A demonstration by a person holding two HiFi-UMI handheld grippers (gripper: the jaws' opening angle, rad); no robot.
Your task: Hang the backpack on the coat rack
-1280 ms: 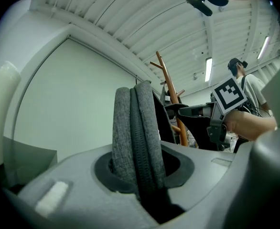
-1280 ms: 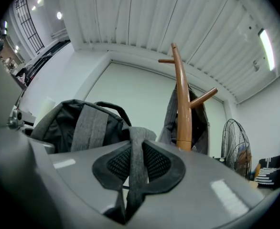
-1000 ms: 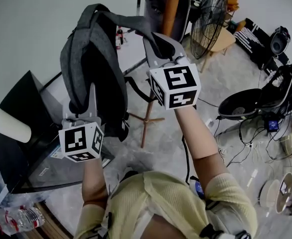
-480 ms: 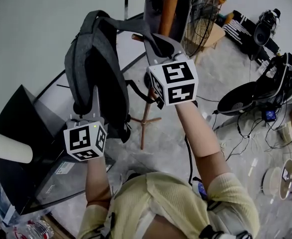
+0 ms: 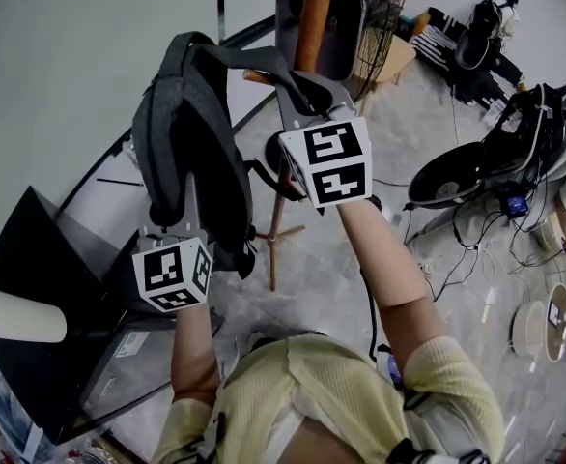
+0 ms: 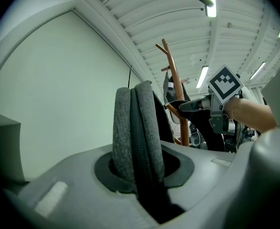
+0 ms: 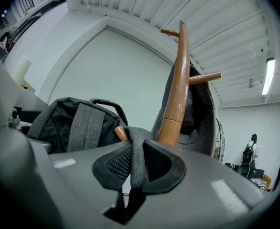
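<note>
The left tongs (image 6: 139,171) are clamped on a thick padded shoulder strap (image 6: 134,123), doubled over, of grey woven cloth with a darker ribbed edge. The right tongs (image 7: 133,165) pinch a narrower, flatter grey strap (image 7: 136,144) at the bag's top. The two grips probably share the load: one carries the weight from below while the other steers the top strap.

The backpack (image 5: 191,153), soft, dark and sagging, hangs in the air between them at the upper left-centre of the head view. The pinched strap lies just beside a short round wooden peg (image 7: 119,133) of the coat rack (image 7: 177,85), a smooth varnished pole. I cannot tell whether the strap is over the peg yet. A dark garment (image 7: 199,109) already hangs on the rack's far side.
</note>
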